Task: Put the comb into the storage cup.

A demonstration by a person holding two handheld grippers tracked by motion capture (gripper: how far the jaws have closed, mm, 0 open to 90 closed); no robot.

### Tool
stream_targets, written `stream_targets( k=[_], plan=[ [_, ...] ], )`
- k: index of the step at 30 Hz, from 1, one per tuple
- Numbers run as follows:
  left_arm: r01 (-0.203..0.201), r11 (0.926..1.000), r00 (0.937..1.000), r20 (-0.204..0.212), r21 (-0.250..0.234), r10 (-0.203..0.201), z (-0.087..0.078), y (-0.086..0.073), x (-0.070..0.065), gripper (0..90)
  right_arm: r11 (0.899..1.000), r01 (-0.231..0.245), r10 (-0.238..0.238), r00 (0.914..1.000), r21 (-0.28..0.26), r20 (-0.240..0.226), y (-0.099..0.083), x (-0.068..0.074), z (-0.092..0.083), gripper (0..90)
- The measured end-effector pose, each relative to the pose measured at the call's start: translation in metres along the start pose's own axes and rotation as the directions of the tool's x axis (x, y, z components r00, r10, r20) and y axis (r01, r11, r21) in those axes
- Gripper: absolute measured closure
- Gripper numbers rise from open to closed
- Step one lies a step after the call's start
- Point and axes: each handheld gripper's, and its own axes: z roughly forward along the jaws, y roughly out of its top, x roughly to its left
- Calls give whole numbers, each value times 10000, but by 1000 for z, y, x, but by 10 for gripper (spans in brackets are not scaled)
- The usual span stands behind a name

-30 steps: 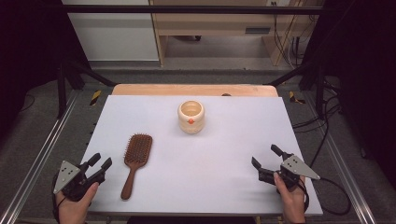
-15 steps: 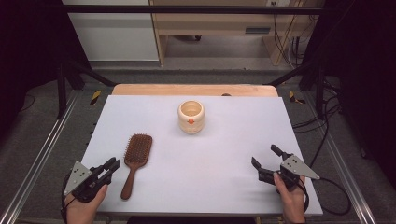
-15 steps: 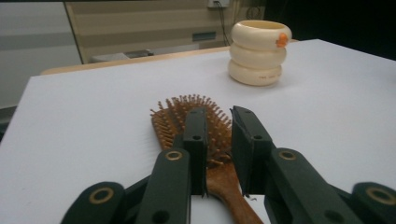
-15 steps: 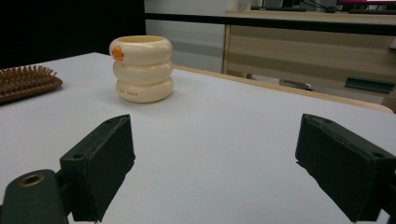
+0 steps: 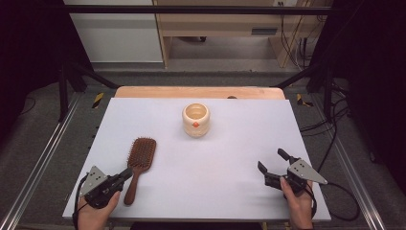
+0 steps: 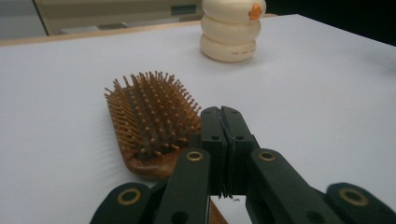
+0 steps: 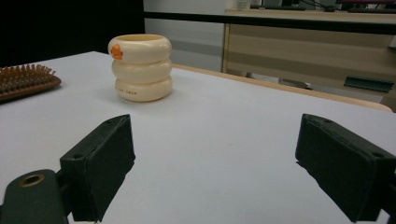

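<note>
Even overhead light — soft focus

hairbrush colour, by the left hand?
Reddish-brown wood, bristles the same tone. The hairbrush shows best in the left gripper view.

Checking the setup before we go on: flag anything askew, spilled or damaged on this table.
Nothing stands out. The brown wooden paddle hairbrush lies flat, bristles up, on the white table; the cream ringed cup stands upright, nothing spilled. The left gripper is shut, empty, beside the brush handle.

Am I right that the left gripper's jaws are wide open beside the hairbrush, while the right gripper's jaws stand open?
Not quite: the left gripper is shut with nothing between its jaws, as the left gripper view shows. It is beside the hairbrush, and the right gripper is open.
</note>
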Motion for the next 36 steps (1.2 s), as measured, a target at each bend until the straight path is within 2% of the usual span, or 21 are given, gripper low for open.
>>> stream_targets(
  k=[6, 7, 9, 17, 23, 25, 26, 28, 30, 36],
  plan=[
    [-23, 9975, 9999, 122, 702, 14, 9, -2, -7, 898, 10000, -11, 11, 10000, 19, 4, 0, 0, 0, 114],
    [-23, 9975, 9999, 122, 702, 14, 9, -2, -7, 899, 10000, -11, 11, 10000, 19, 4, 0, 0, 0, 114],
    [-74, 9945, 9998, 185, 1044, 55, 13, -4, -9, 900, 10000, -20, 20, 10000, 25, -2, 0, 0, 0, 114],
    [-159, 9854, 9997, 229, 1693, 122, 22, -7, -15, 900, 10000, -48, 48, 10000, 40, -11, 0, 0, 1, 114],
    [-138, 9736, 9998, 193, 2277, 96, 26, -10, -15, 900, 10000, -52, 51, 10000, 51, 19, -1, 0, 1, 114],
    [-89, 9674, 9999, 123, 2532, 60, 27, -12, -13, 900, 10000, -59, 59, 10000, 54, 32, -1, 0, 1, 114],
    [-89, 9674, 9999, 123, 2532, 60, 27, -12, -13, 900, 10000, -59, 59, 10000, 54, 32, -1, 0, 1, 114],
    [-70, 9604, 9999, 156, 2787, 28, 29, -14, -12, 900, 10000, -75, 74, 10000, 66, 33, -1, 0, 1, 114],
    [-199, 9540, 9998, 120, 2992, 171, 32, -15, -12, 900, 10000, -71, 71, 10000, 69, 32, -1, 0, 1, 114],
    [-105, 9474, 9999, -12, 3198, 115, 31, -17, -10, 900, 9999, -99, 99, 9999, 57, 35, -1, 0, 0, 114]
  ],
)
